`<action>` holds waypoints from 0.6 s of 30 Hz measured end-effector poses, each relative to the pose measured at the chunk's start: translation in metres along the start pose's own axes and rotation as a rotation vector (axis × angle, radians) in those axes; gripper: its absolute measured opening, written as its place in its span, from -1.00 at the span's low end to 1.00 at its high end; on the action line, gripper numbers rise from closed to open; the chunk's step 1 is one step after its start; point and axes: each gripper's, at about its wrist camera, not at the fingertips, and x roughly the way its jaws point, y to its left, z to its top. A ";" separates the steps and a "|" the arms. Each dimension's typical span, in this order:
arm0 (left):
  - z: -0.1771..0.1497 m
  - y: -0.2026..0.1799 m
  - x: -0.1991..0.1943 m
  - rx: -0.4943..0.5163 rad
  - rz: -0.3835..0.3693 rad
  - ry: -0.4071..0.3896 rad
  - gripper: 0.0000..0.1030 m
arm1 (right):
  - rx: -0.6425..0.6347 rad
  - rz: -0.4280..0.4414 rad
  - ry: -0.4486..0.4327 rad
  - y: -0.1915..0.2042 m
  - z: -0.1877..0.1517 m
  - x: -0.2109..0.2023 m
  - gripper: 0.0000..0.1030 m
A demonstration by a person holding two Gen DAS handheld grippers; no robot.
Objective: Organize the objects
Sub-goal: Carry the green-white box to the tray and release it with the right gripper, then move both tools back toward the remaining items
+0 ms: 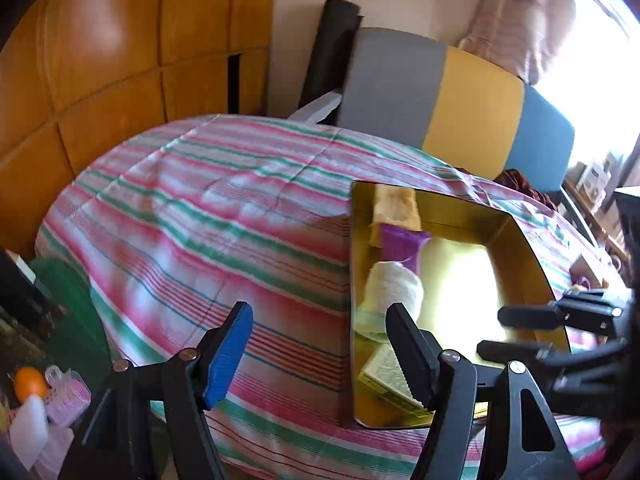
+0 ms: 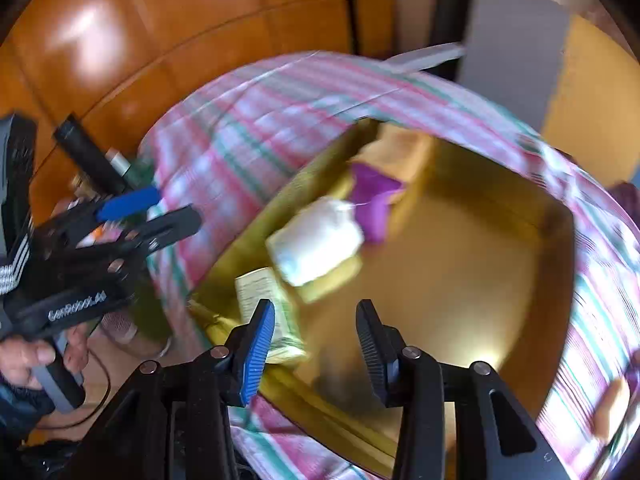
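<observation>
An open gold box (image 1: 532,248) lies on the striped bed cover. Along its left side sit a white bundle (image 1: 394,284), a purple packet (image 1: 400,240), a tan item (image 1: 396,204) and a small printed carton (image 1: 384,376). My left gripper (image 1: 320,356) stands open over the box's left wall with nothing between its fingers. From the right wrist, blurred, I see the same gold box (image 2: 560,216), white bundle (image 2: 320,236), purple packet (image 2: 374,196) and printed carton (image 2: 260,288). My right gripper (image 2: 316,344) is open above the box's near part, holding nothing. The left gripper (image 2: 160,212) shows at the left.
The pink, green and white striped cover (image 1: 200,208) spans the bed. A wooden wardrobe (image 1: 100,60) stands behind it, with a grey, yellow and blue padded panel (image 1: 440,92) at the far end. An orange ball (image 1: 30,382) and pink clutter (image 1: 68,396) lie low at the left. A hand (image 2: 28,360) holds the left gripper.
</observation>
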 end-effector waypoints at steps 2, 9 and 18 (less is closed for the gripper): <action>-0.001 -0.011 -0.004 0.032 0.003 -0.011 0.38 | 0.046 -0.028 -0.028 -0.018 -0.006 -0.013 -0.16; -0.004 -0.050 -0.009 0.124 -0.031 -0.015 0.40 | 0.202 -0.126 -0.098 -0.085 -0.032 -0.053 -0.15; -0.008 -0.102 -0.010 0.238 -0.079 -0.007 0.45 | 0.388 -0.277 -0.176 -0.170 -0.075 -0.108 -0.14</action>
